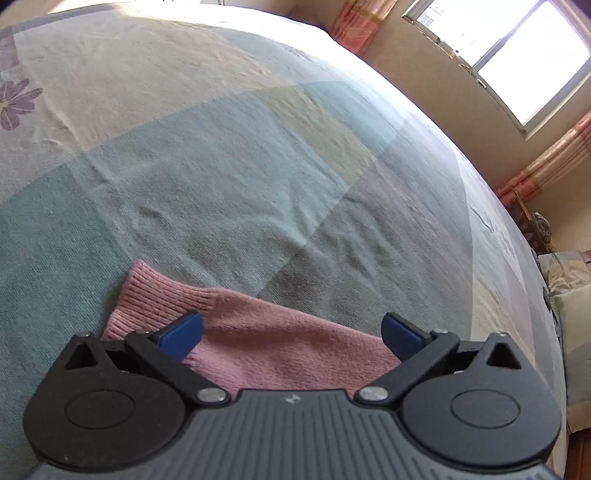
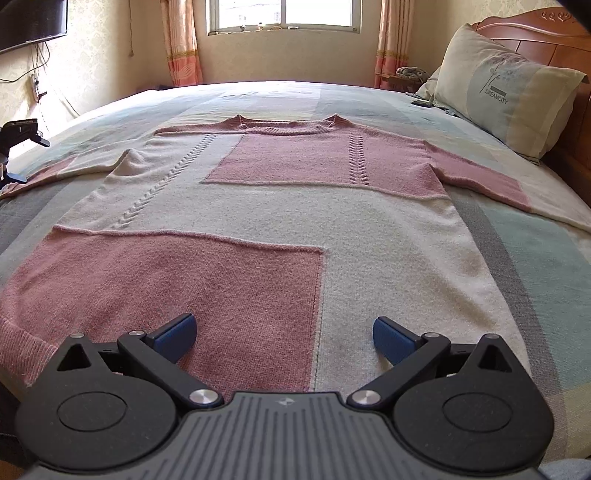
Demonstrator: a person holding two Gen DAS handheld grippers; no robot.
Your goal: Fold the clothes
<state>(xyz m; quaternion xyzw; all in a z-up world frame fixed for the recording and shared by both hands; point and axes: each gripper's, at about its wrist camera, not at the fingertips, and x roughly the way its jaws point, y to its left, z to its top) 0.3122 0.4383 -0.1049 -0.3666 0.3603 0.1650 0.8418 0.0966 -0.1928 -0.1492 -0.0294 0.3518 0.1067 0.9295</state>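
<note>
A pink and cream knitted sweater (image 2: 258, 206) lies spread flat on the bed, neckline toward the window, both sleeves stretched out sideways. My right gripper (image 2: 284, 334) hovers open over the sweater's hem, with nothing between its blue pads (image 2: 177, 334). In the left wrist view, the pink sleeve (image 1: 258, 343) with its ribbed cuff (image 1: 147, 295) lies just under my left gripper (image 1: 293, 332), which is open with the sleeve cloth between and below its fingers. The left gripper also shows at the far left edge of the right wrist view (image 2: 18, 147), at the sleeve end.
The bed has a pastel checked sheet (image 1: 229, 158). A pillow (image 2: 506, 92) leans on the wooden headboard (image 2: 554, 33) at the right. A small dark object (image 2: 421, 103) lies near the pillow. A window (image 2: 284, 14) with curtains is beyond the bed; a TV (image 2: 29, 22) hangs at left.
</note>
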